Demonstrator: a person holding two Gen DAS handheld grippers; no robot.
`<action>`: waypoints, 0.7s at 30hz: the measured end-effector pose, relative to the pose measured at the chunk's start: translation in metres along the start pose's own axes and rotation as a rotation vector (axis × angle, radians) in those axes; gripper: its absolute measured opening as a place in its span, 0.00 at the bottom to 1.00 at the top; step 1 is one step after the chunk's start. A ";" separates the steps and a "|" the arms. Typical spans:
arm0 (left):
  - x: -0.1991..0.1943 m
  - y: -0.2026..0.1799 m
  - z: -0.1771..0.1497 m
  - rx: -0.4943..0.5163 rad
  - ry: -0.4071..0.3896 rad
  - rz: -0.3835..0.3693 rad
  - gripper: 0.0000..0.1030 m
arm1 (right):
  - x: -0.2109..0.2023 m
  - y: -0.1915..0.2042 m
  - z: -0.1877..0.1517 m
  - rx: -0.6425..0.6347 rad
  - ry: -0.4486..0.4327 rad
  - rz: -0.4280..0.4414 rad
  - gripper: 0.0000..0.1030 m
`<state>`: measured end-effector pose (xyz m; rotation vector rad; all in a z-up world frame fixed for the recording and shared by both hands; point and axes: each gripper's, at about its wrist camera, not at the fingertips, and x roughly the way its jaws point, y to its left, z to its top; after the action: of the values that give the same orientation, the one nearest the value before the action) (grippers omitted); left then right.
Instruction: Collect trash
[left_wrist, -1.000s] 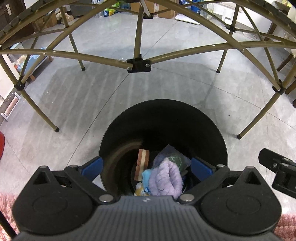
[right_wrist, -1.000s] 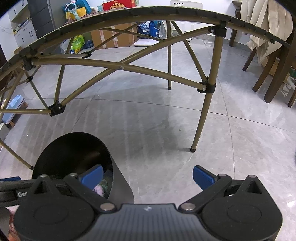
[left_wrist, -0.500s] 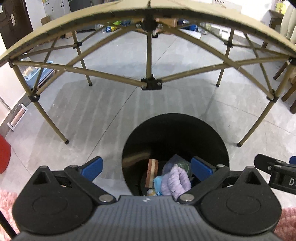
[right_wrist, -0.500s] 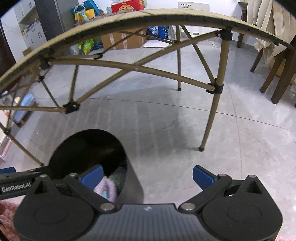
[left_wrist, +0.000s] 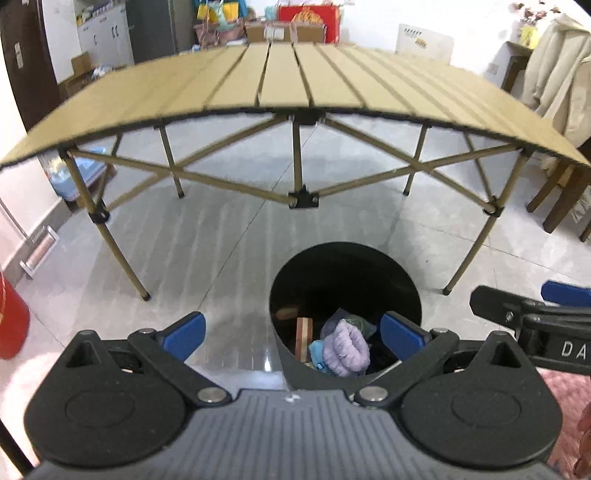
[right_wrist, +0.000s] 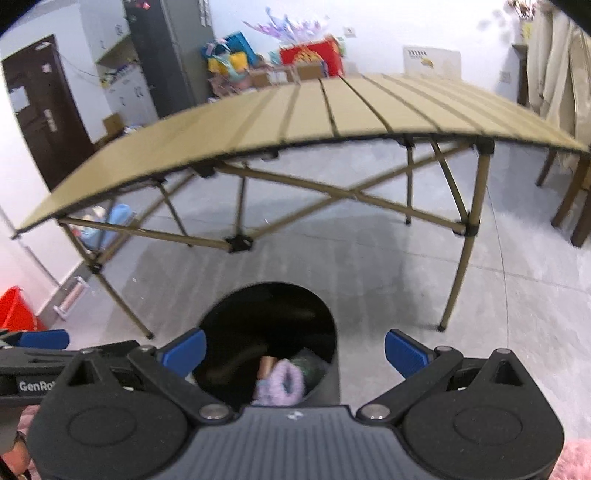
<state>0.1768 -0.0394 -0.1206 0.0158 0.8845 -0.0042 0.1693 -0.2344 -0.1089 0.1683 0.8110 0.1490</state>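
Note:
A black round trash bin (left_wrist: 345, 254) stands on the grey floor in front of a folding table. Inside lie a fuzzy lilac cloth (left_wrist: 345, 349), a brown-and-white block (left_wrist: 303, 338) and a greenish wrapper (left_wrist: 356, 321). My left gripper (left_wrist: 293, 330) hovers open above the bin's near left side, nothing between its blue pads. In the right wrist view the bin (right_wrist: 269, 295) sits low at centre with the lilac cloth (right_wrist: 282, 380) inside. My right gripper (right_wrist: 295, 350) is open and empty above it. The right gripper (left_wrist: 532, 314) also shows at the left view's right edge.
A tan slatted folding table (left_wrist: 280, 81) with crossed legs (left_wrist: 303, 195) spans the room behind the bin. A red bucket (right_wrist: 16, 308) is at far left, wooden chair legs (left_wrist: 561, 199) at right. Pink rug (left_wrist: 569, 398) lies under me. Boxes and cabinets line the back wall.
Both grippers have risen and pulled back from the bin; the table's top surface now shows where only its underside frame did. Both stayed open and empty.

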 end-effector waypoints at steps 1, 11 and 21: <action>-0.010 0.001 -0.001 0.005 -0.008 -0.003 1.00 | -0.009 0.005 0.001 -0.006 -0.008 0.002 1.00; -0.088 0.030 -0.022 -0.012 -0.045 0.016 1.00 | -0.085 0.050 0.004 -0.078 0.040 -0.067 1.00; -0.118 0.041 -0.048 -0.012 -0.015 0.039 1.00 | -0.119 0.069 -0.018 -0.080 0.114 -0.120 1.00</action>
<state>0.0657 0.0019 -0.0590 0.0215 0.8689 0.0379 0.0708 -0.1888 -0.0228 0.0360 0.9249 0.0779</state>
